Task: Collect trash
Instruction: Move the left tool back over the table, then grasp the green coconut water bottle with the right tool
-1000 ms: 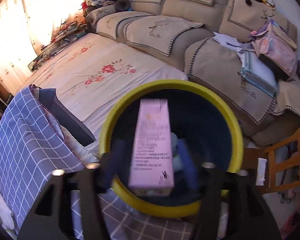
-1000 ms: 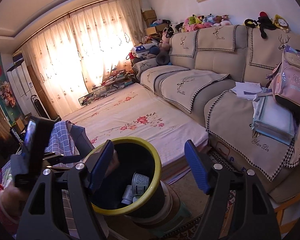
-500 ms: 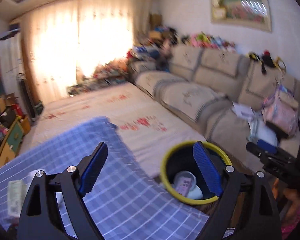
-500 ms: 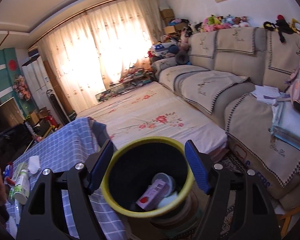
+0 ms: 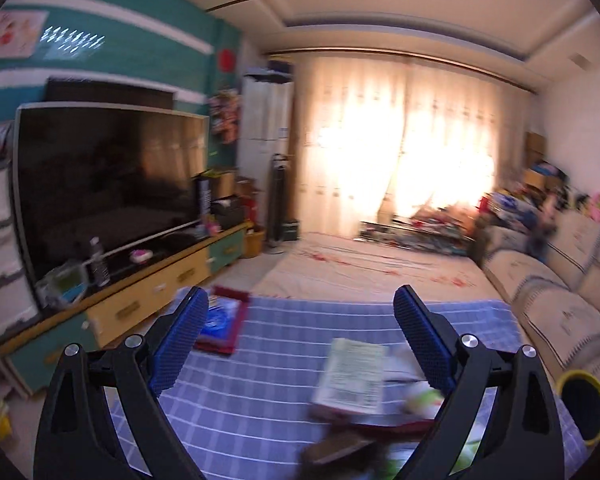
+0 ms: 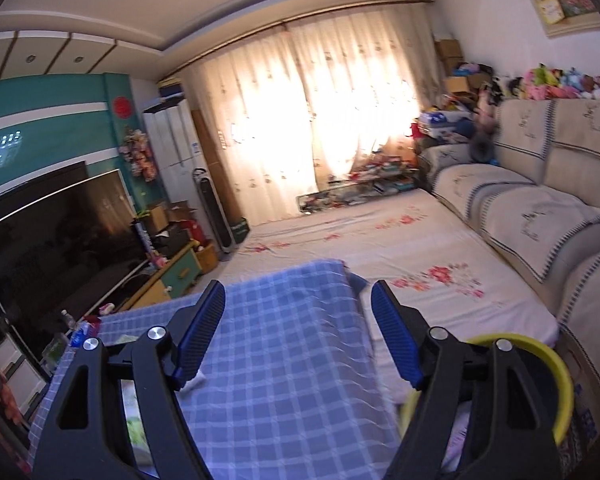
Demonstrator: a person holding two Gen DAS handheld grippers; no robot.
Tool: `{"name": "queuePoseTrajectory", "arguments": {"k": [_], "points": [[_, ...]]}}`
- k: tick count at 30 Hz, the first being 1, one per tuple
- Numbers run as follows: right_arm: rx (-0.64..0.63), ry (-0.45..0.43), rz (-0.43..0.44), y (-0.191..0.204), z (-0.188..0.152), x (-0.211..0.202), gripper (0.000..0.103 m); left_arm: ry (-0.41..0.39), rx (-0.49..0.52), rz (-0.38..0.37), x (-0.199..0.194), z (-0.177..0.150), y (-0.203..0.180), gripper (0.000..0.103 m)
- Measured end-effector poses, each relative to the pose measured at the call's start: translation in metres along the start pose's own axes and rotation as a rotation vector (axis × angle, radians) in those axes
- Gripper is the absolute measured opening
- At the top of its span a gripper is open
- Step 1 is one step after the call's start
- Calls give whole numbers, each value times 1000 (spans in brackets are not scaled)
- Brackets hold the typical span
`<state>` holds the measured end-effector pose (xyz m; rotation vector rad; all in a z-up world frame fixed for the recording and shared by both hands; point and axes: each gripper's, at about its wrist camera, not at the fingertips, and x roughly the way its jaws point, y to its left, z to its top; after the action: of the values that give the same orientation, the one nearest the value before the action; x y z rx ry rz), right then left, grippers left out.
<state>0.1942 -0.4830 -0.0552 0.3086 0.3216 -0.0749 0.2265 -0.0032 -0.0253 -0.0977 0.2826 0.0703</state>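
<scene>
Left wrist view: the left tool (image 5: 300, 332) is spread wide, empty. A green-labelled packet (image 5: 352, 378) lies on the bench (image 5: 260, 380), just below its right finger, long axis pointing away; the bin (image 5: 584, 404) is seen beyond the packet's right.

A pale green carton (image 5: 354, 376) lies flat, blurred, at lower centre; the yellow-rimmed bin (image 5: 584, 404) stands at lower right, open.
</scene>
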Motion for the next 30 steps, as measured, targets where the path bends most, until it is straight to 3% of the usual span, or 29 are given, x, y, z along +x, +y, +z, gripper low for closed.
{"name": "queuePoseTrajectory", "arguments": {"k": [5,10,19,26,30], "points": [[-68,35,58,49,-4,35,72,35,-73,82,36,-29,45,92],[-177,124,107,81,-34,56,72,68,-89,96,47,-48,46,92],[-376,219,347,148,-92,37,72,77,-118,104,47,-54,56,93],[-440,365,323,168,-131,51,72,66,-99,103,42,-55,50,93],[-451,405,305,168,-142,54,72,70,-100,100,43,-56,49,93]]}}
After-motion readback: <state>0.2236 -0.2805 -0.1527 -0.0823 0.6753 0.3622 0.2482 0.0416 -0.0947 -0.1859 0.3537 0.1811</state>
